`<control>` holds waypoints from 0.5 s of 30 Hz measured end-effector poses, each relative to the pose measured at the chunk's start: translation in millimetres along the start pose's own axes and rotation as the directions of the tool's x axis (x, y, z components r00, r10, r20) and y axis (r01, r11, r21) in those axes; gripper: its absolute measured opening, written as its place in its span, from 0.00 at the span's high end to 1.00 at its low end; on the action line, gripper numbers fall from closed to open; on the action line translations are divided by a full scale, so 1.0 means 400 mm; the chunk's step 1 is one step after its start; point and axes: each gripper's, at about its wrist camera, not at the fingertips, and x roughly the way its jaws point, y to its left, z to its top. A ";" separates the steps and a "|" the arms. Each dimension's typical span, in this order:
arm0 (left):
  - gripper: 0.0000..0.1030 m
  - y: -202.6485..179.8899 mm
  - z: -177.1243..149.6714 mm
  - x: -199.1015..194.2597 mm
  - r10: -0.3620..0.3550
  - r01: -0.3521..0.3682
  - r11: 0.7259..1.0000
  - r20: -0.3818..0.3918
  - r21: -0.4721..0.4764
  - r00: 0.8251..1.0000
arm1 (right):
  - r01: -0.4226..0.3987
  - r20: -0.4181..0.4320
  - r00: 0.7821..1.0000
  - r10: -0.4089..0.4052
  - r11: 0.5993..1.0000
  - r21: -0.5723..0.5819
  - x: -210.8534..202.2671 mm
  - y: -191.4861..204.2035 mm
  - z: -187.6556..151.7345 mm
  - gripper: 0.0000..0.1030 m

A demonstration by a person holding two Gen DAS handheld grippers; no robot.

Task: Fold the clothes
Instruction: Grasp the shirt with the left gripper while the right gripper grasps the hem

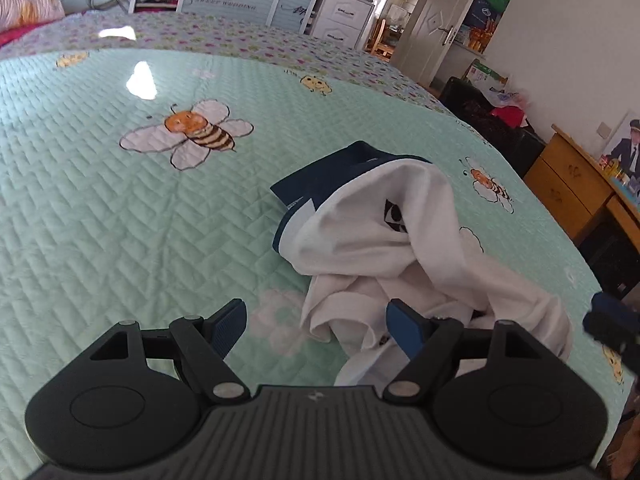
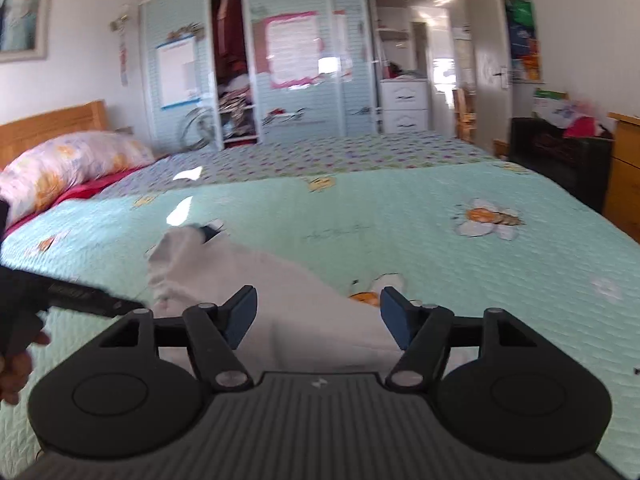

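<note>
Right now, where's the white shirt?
The white shirt lies crumpled on the green bee quilt, right of centre in the left wrist view, beside a printed bee.

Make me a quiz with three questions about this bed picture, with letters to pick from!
1. Where is the crumpled white and navy shirt?
A on the mint-green quilted bedspread
B in the wardrobe
C on the floor

2. What colour are the pads of the left gripper?
A red
B blue
C yellow

3. How is the right gripper?
A shut on the shirt
B open
C shut on a pillow

Answers: 1 A, it lies heaped on the quilt. 2 B, both pads show blue. 3 B, its jaws stand apart with white cloth below.
</note>
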 end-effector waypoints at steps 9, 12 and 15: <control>0.40 -0.007 0.052 0.139 -0.149 0.144 0.985 -0.051 -0.093 0.987 | 0.130 -0.147 0.981 -0.129 0.992 0.000 0.100 0.023 -0.037 0.31; 0.88 -0.095 0.064 0.157 -0.116 0.117 0.993 -0.074 0.017 0.990 | 0.146 -0.196 0.971 -0.134 0.988 0.046 0.112 -0.003 -0.035 0.31; 0.92 -0.177 0.061 0.135 -0.094 0.098 0.988 -0.040 0.119 0.995 | 0.152 -0.237 0.962 -0.137 0.987 0.046 0.125 -0.004 -0.031 0.29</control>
